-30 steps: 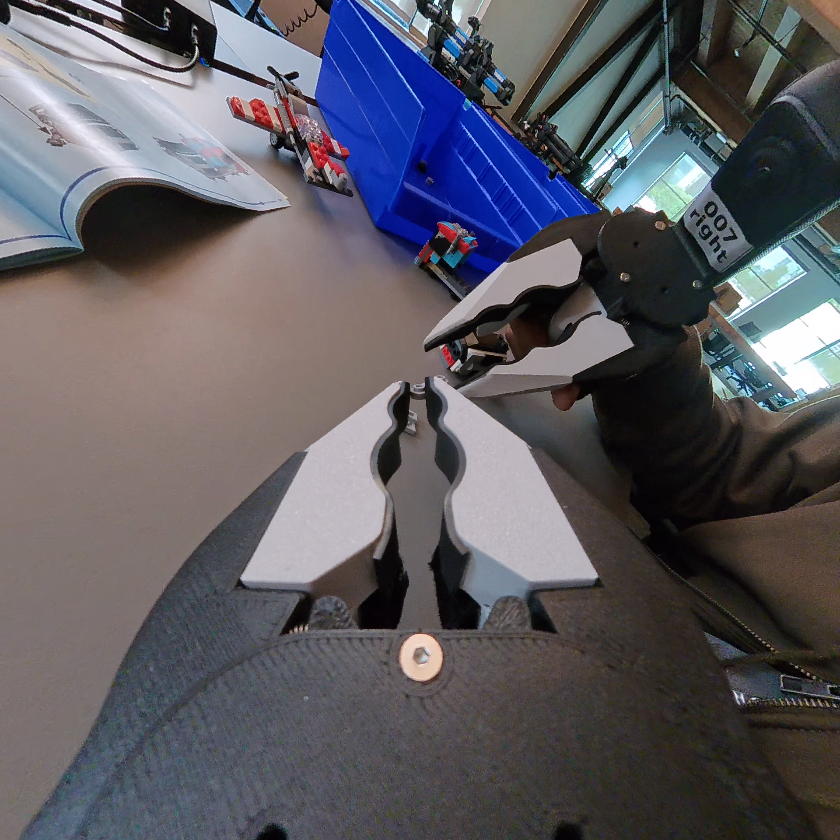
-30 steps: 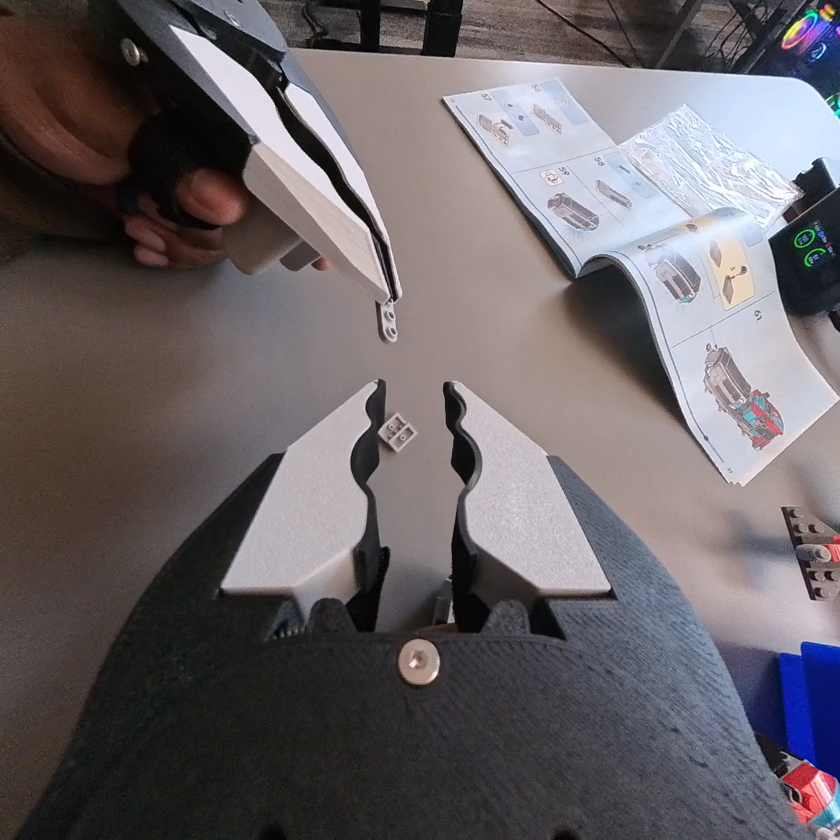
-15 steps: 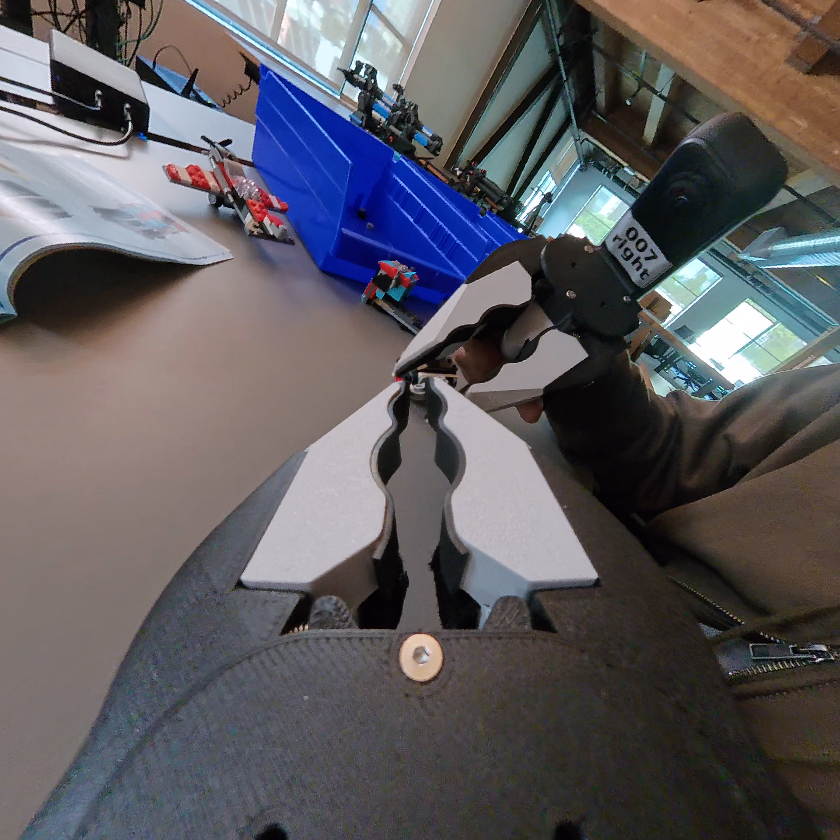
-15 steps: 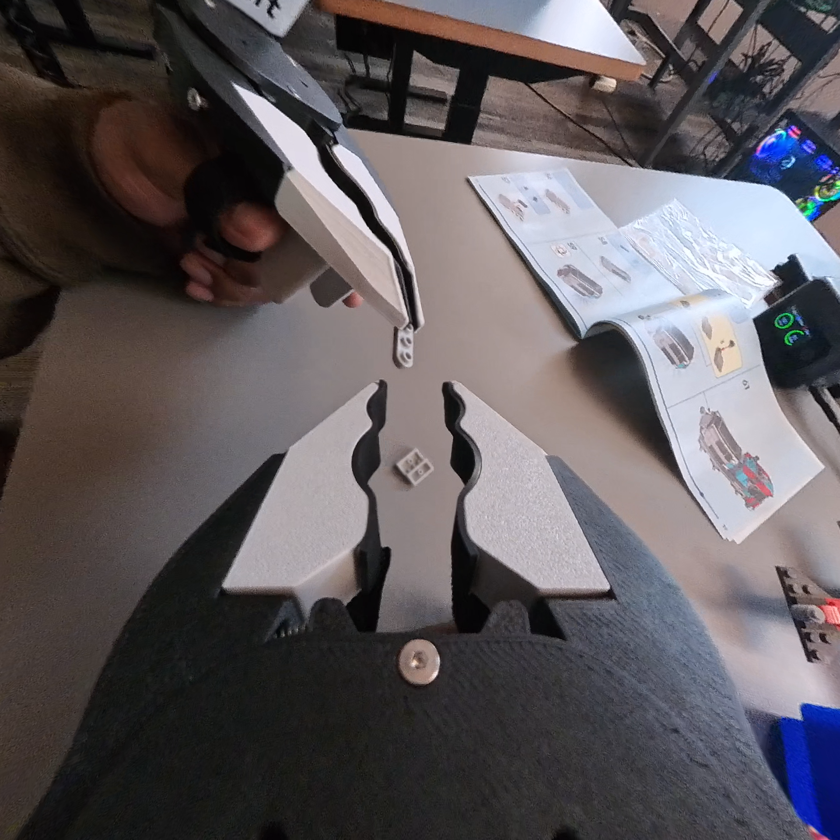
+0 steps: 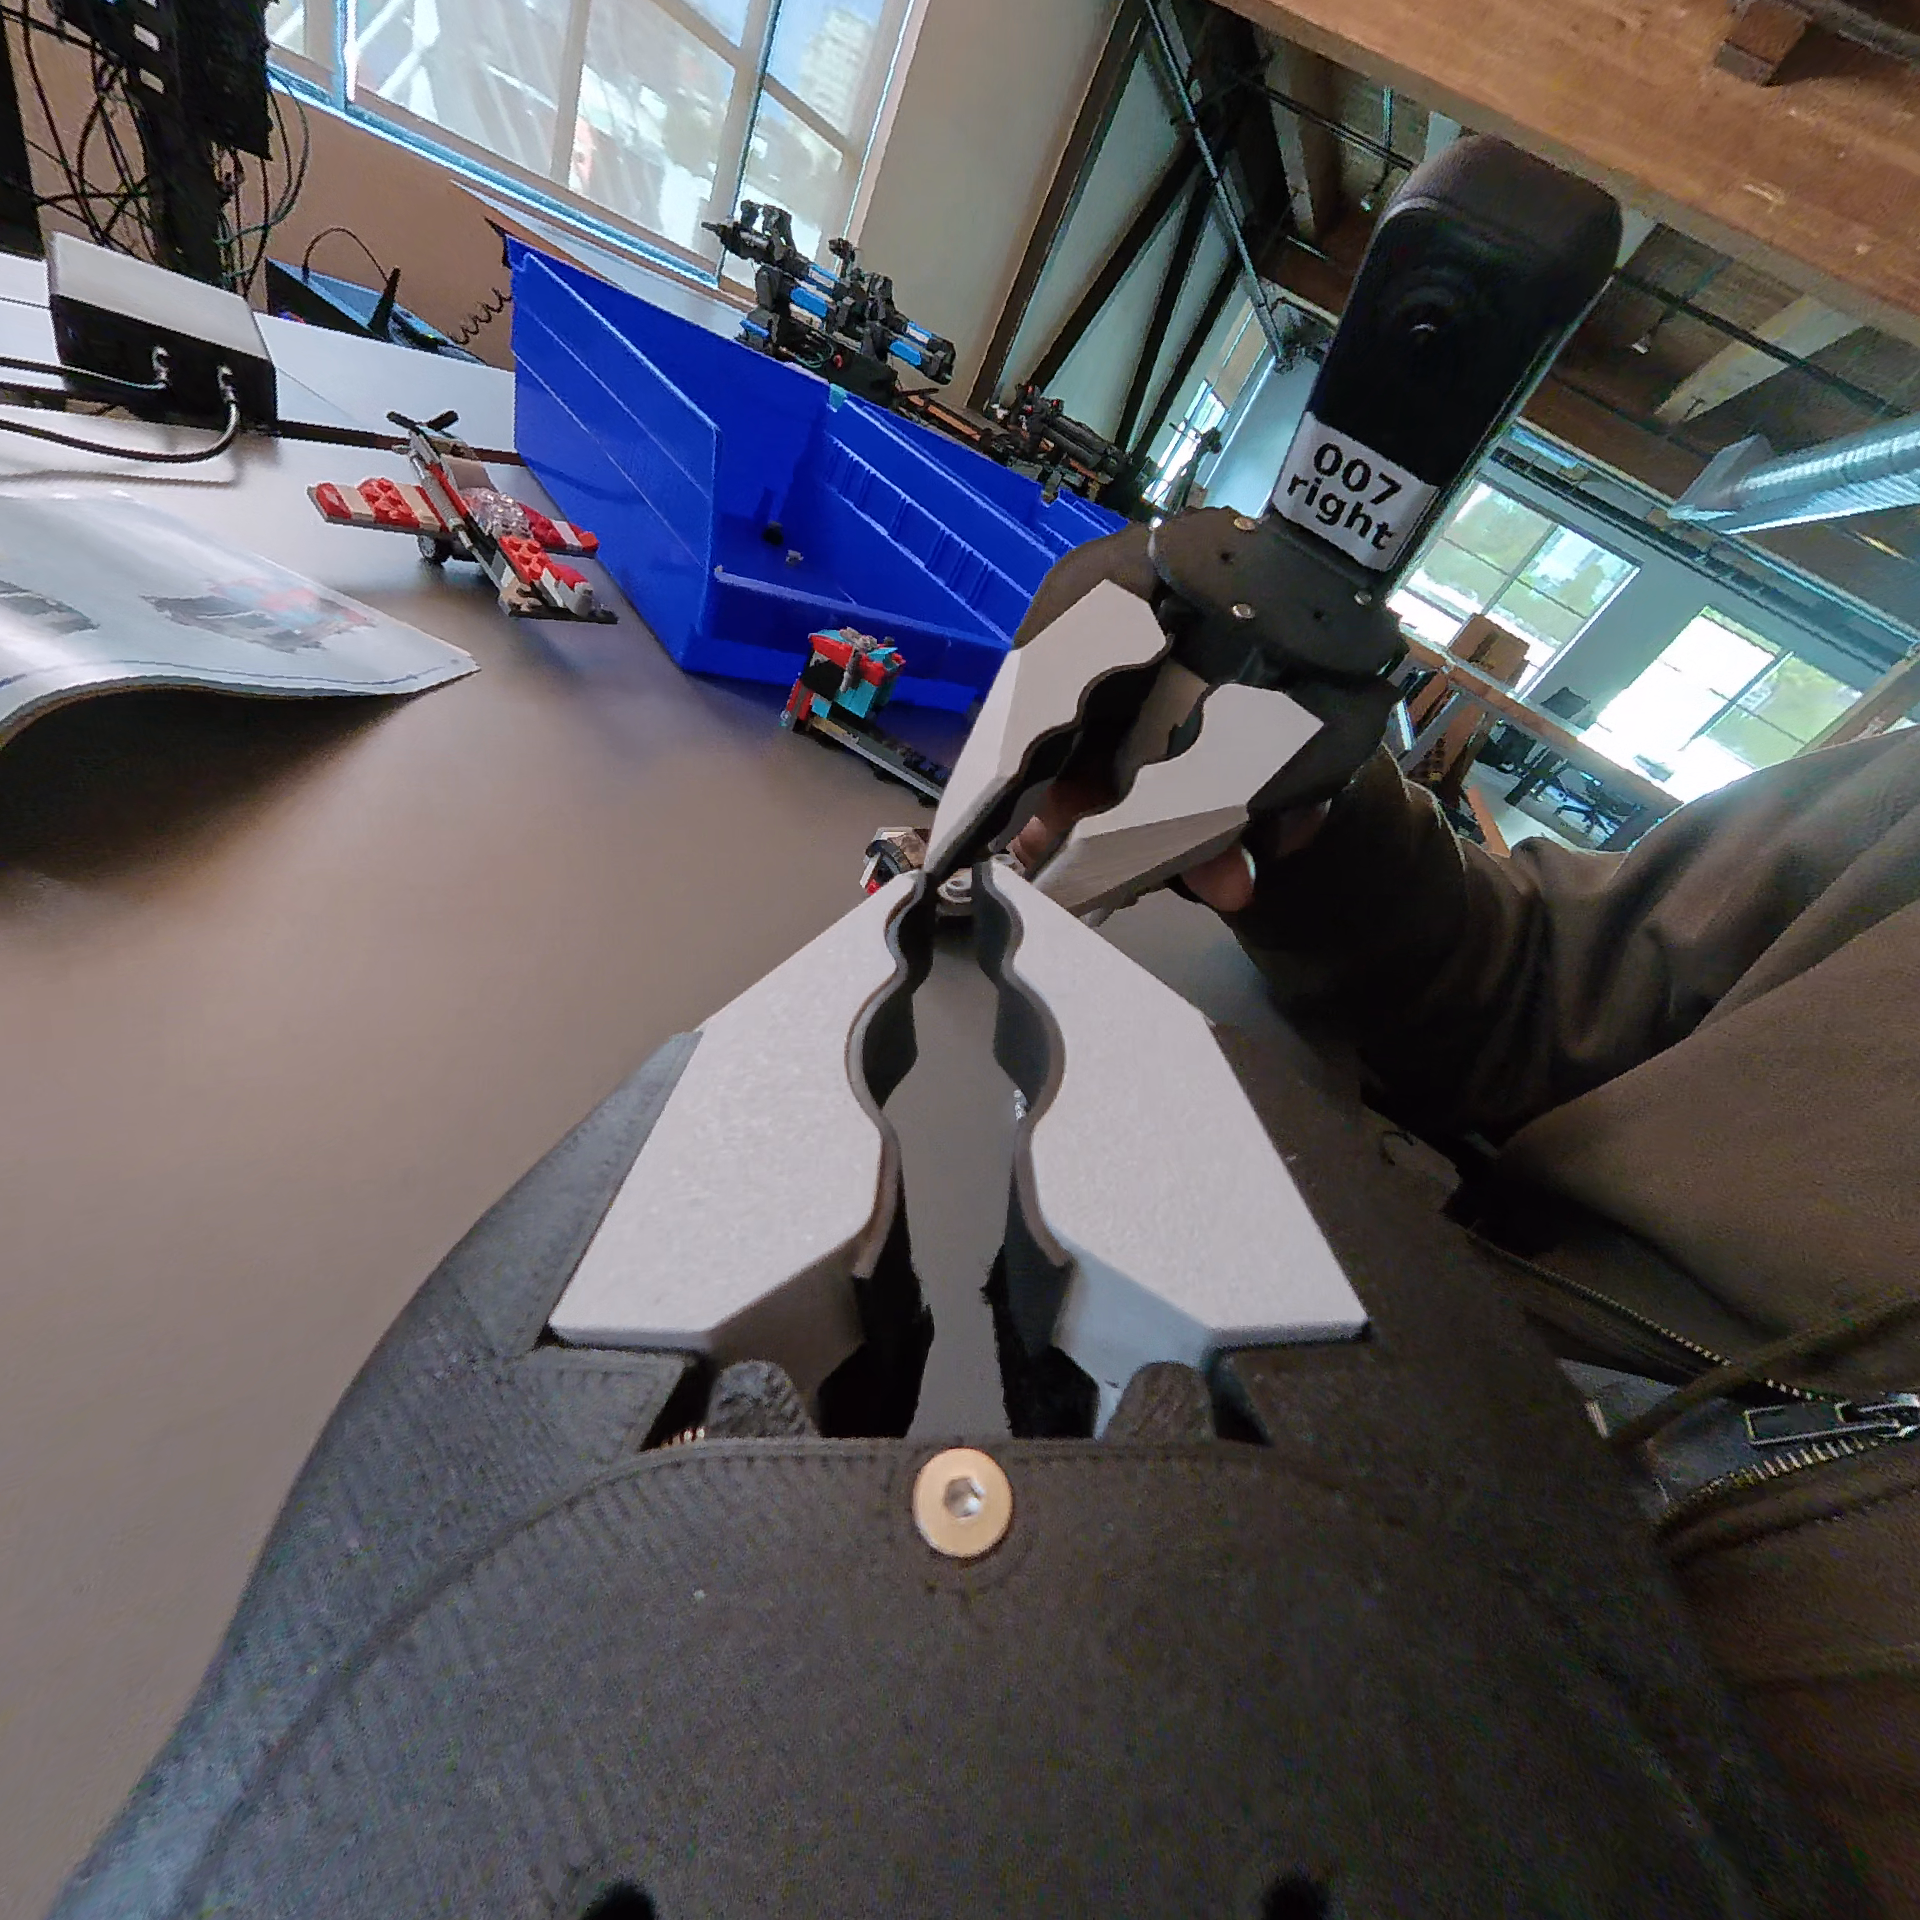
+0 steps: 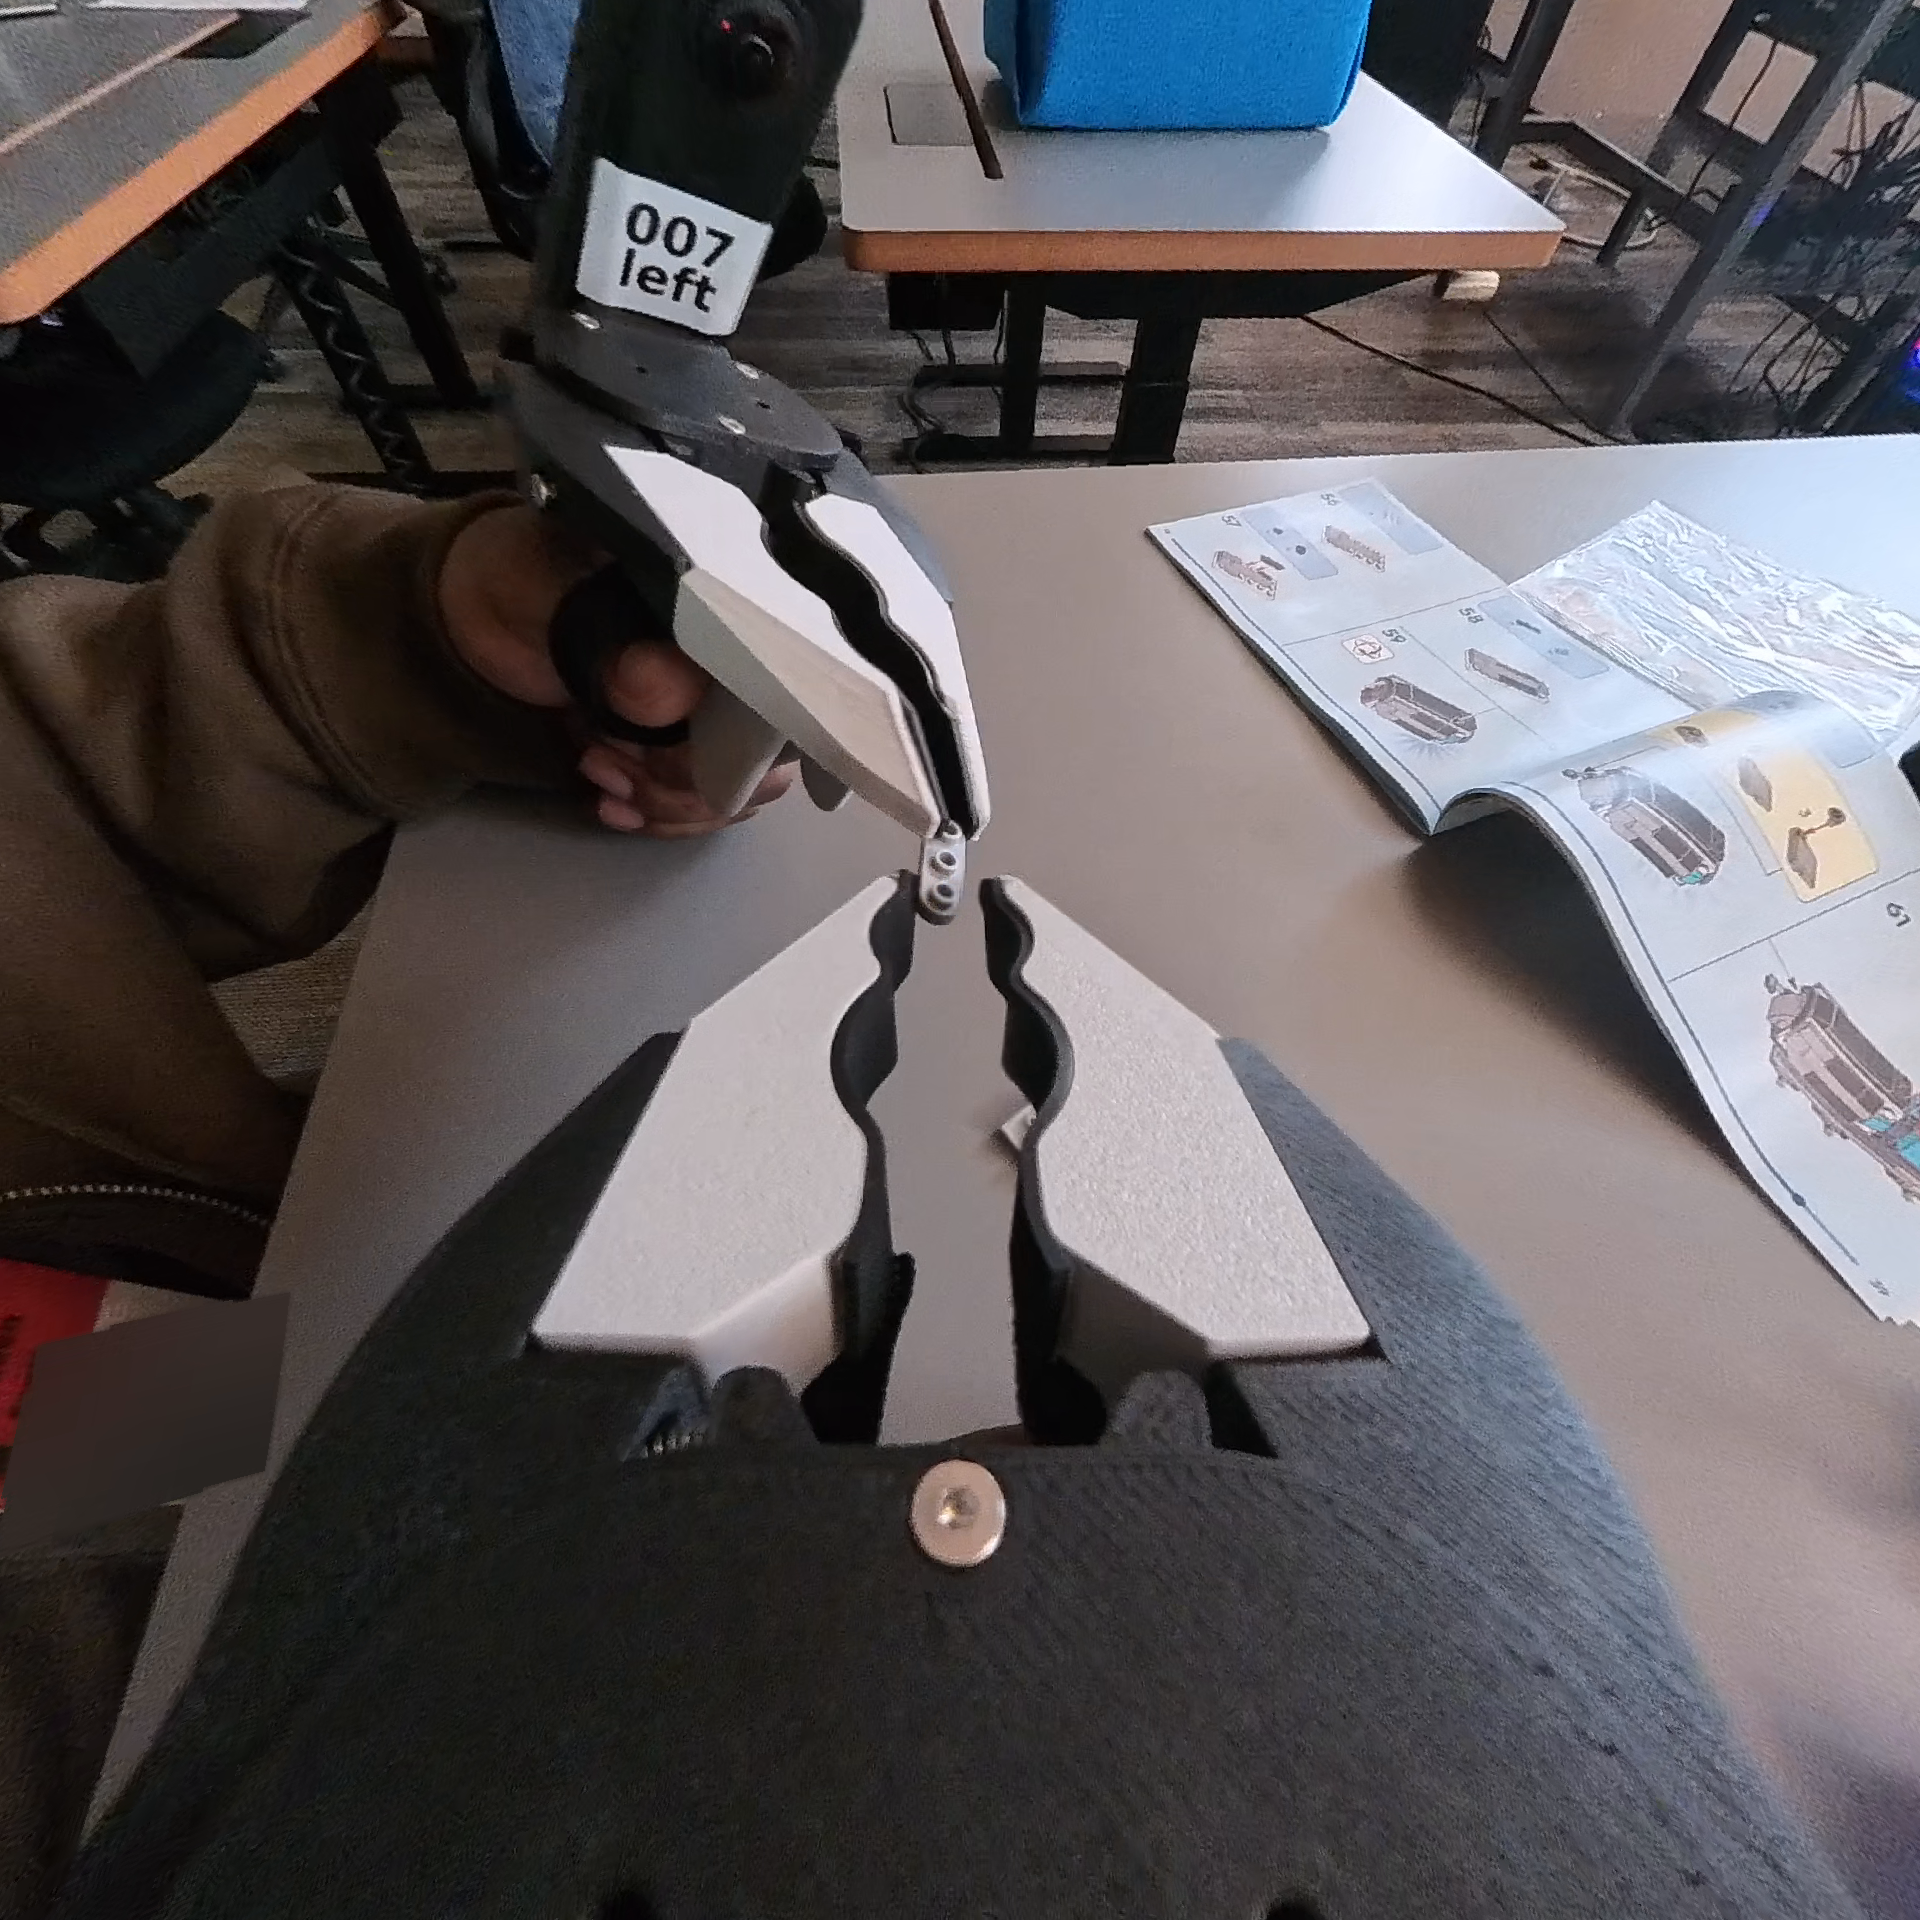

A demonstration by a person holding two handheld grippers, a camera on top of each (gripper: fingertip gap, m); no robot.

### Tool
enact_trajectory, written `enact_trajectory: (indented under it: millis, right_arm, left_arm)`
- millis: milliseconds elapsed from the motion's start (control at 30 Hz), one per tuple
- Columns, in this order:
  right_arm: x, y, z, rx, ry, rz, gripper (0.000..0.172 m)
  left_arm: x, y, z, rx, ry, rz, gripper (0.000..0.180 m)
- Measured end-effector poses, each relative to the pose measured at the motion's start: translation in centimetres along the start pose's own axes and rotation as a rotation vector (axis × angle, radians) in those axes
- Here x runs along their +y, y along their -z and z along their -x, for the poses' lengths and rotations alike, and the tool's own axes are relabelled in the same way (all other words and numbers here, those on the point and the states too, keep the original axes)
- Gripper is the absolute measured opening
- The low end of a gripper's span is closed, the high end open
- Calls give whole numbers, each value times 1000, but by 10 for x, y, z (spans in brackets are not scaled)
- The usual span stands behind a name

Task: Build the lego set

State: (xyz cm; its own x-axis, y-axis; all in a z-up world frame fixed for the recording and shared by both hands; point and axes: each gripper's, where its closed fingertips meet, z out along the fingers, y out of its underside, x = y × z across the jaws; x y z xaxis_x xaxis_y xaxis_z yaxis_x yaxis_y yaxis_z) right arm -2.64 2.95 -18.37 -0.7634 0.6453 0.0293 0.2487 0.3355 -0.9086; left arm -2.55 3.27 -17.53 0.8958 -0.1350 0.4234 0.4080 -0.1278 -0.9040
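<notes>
The left hand-held gripper [image 6: 951, 826], with matte light-grey wedge fingers lined by wavy black pads, is clamped on one end of a small grey studded plate [image 6: 942, 878]; the plate sticks out past its tips, two round studs showing. The right hand-held gripper [image 6: 948, 896] has the same grainy grey fingers on a ribbed black printed body. Its jaws stand narrowly apart with the plate's free end between the tips, close against the left pad [image 6: 902, 914] and clear of the right one. Below, a second small grey piece [image 6: 1016, 1127] lies on the table [image 6: 1195, 790], half hidden by the right finger.

Each tool carries a white label with black printing on its black handle. The table is smooth, matte grey-brown. On it lie an open instruction booklet [image 6: 1621, 821] with curling glossy pages, a crinkled clear plastic bag [image 6: 1725, 613], a blue ribbed plastic bin [image 5: 727, 499], and brick-built models in red, grey and teal [image 5: 468, 520]. Behind are large windows, wooden beams and other desks.
</notes>
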Motion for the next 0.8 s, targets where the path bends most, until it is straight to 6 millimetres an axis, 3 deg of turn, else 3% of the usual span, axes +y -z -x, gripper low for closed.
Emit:
enact_trajectory:
  millis: [400, 500, 633, 800]
  right_arm:
    - [-1, 1, 4, -22, 43, -21, 9]
    - [-3, 1, 6, -28, 60, -35, 9]
    - [-5, 2, 7, -28, 93, -52, 9]
    - [-7, 3, 7, -20, 122, -69, 9]
  left_arm:
    - [-8, 7, -4, 50, 39, -61, 8]
    - [-9, 10, -4, 100, 133, -75, 11]
    - [-8, 8, -8, 204, 394, -72, 16]
    - [-7, 4, -6, 220, 536, -83, 21]
